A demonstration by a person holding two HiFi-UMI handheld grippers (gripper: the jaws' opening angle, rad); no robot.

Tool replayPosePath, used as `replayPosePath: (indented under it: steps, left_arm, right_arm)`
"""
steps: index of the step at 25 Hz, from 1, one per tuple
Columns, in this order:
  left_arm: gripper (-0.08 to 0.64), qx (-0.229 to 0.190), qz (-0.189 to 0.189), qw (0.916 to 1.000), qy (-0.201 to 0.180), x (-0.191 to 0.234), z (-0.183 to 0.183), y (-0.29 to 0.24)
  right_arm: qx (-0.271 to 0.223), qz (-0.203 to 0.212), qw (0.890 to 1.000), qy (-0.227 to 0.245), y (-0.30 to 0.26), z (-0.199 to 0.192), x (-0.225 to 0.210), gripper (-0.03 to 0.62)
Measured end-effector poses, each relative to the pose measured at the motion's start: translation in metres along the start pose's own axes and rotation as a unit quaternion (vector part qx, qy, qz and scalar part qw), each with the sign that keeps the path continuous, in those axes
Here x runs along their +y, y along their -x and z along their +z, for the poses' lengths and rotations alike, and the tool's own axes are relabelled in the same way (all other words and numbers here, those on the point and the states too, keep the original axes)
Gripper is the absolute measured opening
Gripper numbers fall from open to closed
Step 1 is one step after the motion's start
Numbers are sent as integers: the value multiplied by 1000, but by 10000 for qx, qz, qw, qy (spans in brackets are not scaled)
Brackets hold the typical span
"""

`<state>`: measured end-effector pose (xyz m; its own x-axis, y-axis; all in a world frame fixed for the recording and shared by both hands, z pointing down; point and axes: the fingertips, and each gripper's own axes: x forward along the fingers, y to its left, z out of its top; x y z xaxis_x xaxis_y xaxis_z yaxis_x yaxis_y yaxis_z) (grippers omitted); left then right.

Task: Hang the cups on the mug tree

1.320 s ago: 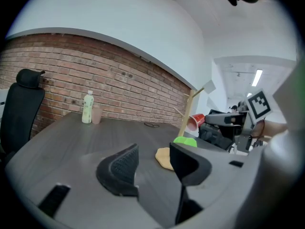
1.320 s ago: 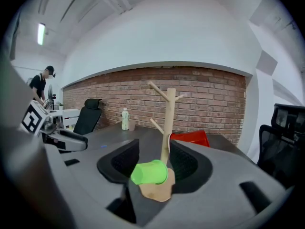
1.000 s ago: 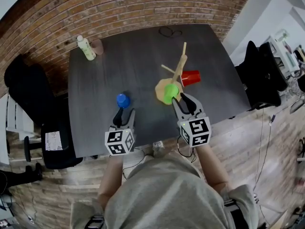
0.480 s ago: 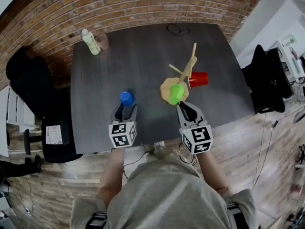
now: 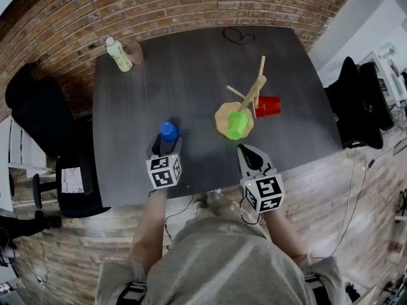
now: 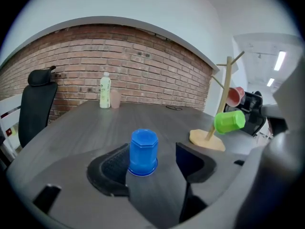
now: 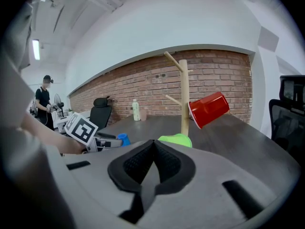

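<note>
Left claw (image 5: 165,146) has neared the blue cup (image 5: 168,131) — jaws just opened wide around it; right claw (image 5: 247,152) just shut, empty.

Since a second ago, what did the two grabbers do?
The left gripper dropped forward, its fingers just opening, so the blue cup now stands between them, not gripped. The right gripper backed off the green cup, its fingers just closing on nothing. The cups and the tree stayed put.
</note>
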<state>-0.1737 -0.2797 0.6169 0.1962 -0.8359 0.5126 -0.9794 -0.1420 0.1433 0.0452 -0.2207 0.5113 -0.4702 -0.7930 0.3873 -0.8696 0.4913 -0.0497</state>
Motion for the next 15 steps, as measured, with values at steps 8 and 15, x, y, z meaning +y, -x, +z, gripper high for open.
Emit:
replayPosePath:
  steps: [8, 15]
  left_arm:
    - [281, 166, 93, 9997, -147, 8, -6, -27]
    - [236, 153, 289, 9994, -77, 16, -3, -35]
  right_arm:
    - [245, 28, 9997, -95, 0, -21, 3, 0]
    - [301, -12, 9994, -156, 1, -26, 4, 0]
